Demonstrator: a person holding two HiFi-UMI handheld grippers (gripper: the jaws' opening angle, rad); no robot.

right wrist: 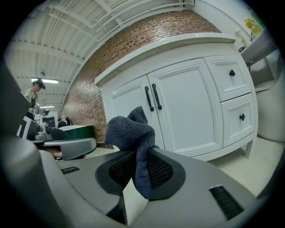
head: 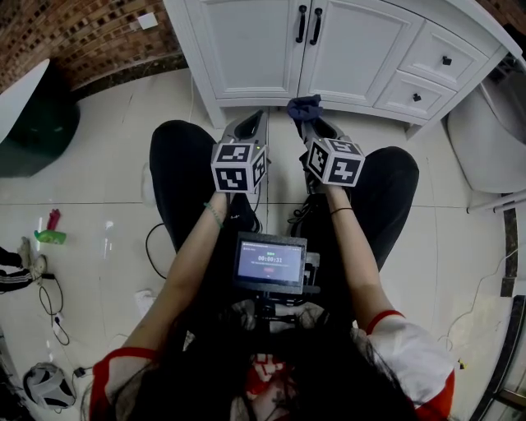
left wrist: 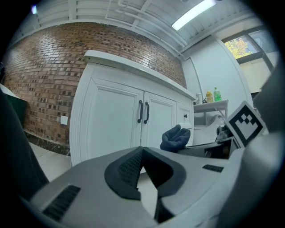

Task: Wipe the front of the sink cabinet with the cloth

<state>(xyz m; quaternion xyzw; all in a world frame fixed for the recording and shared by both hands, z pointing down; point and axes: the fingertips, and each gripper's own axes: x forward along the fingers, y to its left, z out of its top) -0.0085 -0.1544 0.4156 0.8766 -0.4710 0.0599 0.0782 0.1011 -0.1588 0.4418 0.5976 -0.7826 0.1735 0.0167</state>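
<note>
The white sink cabinet (head: 246, 49) stands right ahead, its two doors closed, with black handles (head: 308, 25). My right gripper (head: 307, 122) is shut on a dark blue cloth (head: 304, 107), held a short way off the cabinet's base. In the right gripper view the bunched cloth (right wrist: 131, 129) sticks up from between the pads of that gripper (right wrist: 138, 164), with the cabinet (right wrist: 187, 111) behind it. My left gripper (head: 251, 125) is beside it, shut and empty. The left gripper view shows its tips (left wrist: 142, 153) meeting, the cabinet (left wrist: 111, 120) ahead and the cloth (left wrist: 175, 138) to the right.
Right of the cabinet stands a white toilet (head: 485, 131). A dark green tub (head: 33, 123) sits at the left under the brick wall (head: 82, 33). Cables and small items (head: 49, 234) lie on the tiled floor at the left. The person's knees flank both grippers.
</note>
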